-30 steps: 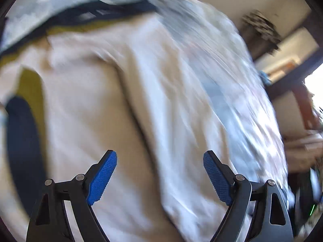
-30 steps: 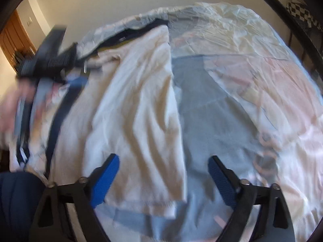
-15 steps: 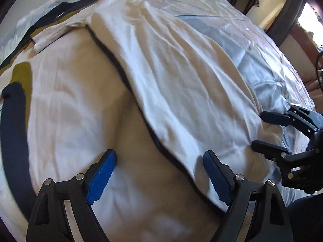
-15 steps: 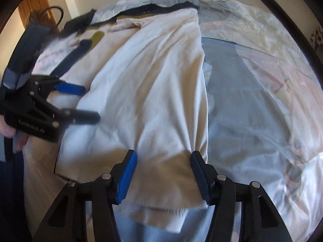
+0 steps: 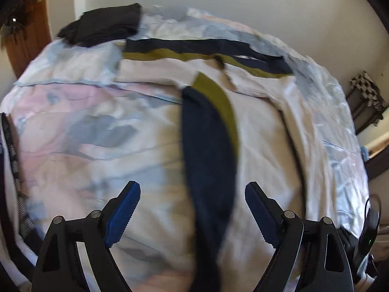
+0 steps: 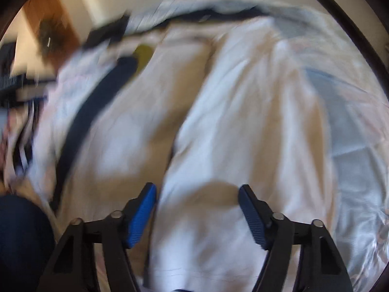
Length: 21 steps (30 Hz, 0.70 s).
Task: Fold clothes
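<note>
Bed (image 5: pixel 73 126) with the patchwork pastel cover carries everything; you're working on top of it. The cream shirt (image 5: pixel 262 131) lies spread across the right half of the bed, its right side already folded over onto the middle (image 6: pixel 243 121).

It's light, limp cotton by the look of it: it'll drape, bunch and drag rather than hold shape, so lift edges clear of the cover before you carry them over. Take it at hems and corners, single layer, not mid-panel.

Navy-and-olive sleeve (image 5: pixel 209 150) lies flat down the shirt's left side, unfolded. Best hold is probably the cuff end.

Left gripper (image 5: pixel 192 209) hangs wide open above that sleeve, empty. Right gripper (image 6: pixel 197 211) has just been opening, pads straddling the folded flap's near hem, not pinching it.

Black folded garment (image 5: pixel 102 26) sits at the far corner, well apart.
</note>
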{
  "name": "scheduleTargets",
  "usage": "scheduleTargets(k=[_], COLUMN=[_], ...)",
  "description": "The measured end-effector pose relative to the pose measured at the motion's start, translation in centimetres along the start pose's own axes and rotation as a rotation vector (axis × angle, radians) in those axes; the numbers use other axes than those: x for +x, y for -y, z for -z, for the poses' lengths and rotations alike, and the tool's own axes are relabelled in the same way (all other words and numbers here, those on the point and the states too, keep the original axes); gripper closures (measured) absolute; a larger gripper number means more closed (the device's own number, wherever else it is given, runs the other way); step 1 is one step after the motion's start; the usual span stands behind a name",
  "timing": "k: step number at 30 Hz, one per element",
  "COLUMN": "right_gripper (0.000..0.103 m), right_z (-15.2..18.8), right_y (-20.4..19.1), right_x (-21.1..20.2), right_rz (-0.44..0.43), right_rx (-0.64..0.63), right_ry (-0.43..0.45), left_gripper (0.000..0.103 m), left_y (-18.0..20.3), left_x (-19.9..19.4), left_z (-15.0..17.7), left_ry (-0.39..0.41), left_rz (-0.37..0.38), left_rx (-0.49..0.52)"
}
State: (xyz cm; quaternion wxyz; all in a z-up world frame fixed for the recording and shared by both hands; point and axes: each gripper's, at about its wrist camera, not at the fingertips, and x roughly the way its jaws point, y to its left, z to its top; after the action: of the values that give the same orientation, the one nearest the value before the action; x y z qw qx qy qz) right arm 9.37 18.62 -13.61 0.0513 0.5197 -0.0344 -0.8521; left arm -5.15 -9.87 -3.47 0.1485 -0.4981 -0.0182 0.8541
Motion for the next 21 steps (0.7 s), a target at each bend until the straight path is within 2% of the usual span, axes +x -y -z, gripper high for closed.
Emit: scheduleTargets(k=[3,5,6,7,8,10,11,13,15,18,21], right_gripper=[0.03,0.034,0.027,0.009,0.002,0.0,0.0,0.0,0.0,0.001,0.005], right_z=[0.7,-0.2,-0.9,-1.9,-3.4,-6.9,-8.9,-12.6,-16.2,-20.8,-24.7], right_y=[-3.5,-4.0,-4.1,-4.1,-4.3,-5.2,-6.0,-7.8,-9.7,-13.5,-18.1], right_x=[0.0,-1.9,-2.8,-3.8,-4.6,-5.5,-5.5,-5.3,-5.0,-3.1,0.6], right_rz=[0.003,-0.035,-0.043,-0.032,-0.012,0.047,0.086,0.177,0.216,0.155,0.092], right_rx=[-0.144,-0.147,-0.14,-0.122,-0.113,-0.123,-0.136,-0.16,-0.17,-0.196,-0.279], right_ry=[-0.02,0.015,0.038,0.072,0.104,0.155,0.162,0.181,0.236,0.312,0.372], left_gripper=[0.015,0.015,0.015,0.015,0.015,0.015,0.015,0.015,0.015,0.015,0.015], left_y=[-1.2,-2.2,-2.7,-3.3,-3.8,-4.7,-5.0,-6.1,-8.5,-12.8,-16.3], left_x=[0.0,0.3,0.3,0.2,0.7,2.7,3.2,3.3,3.4,3.0,2.7], left_z=[0.5,0.0,-0.3,-0.7,-1.3,-3.0,-3.7,-5.0,-6.4,-7.8,-8.0], left_ry=[0.02,0.061,0.092,0.134,0.149,0.109,0.12,0.204,0.259,0.297,0.345], left_rz=[0.02,0.045,0.065,0.099,0.142,0.238,0.239,0.178,0.12,0.067,-0.081], left_rx=[-0.026,-0.026,-0.026,-0.027,-0.02,0.005,0.025,0.07,0.077,-0.012,-0.095])
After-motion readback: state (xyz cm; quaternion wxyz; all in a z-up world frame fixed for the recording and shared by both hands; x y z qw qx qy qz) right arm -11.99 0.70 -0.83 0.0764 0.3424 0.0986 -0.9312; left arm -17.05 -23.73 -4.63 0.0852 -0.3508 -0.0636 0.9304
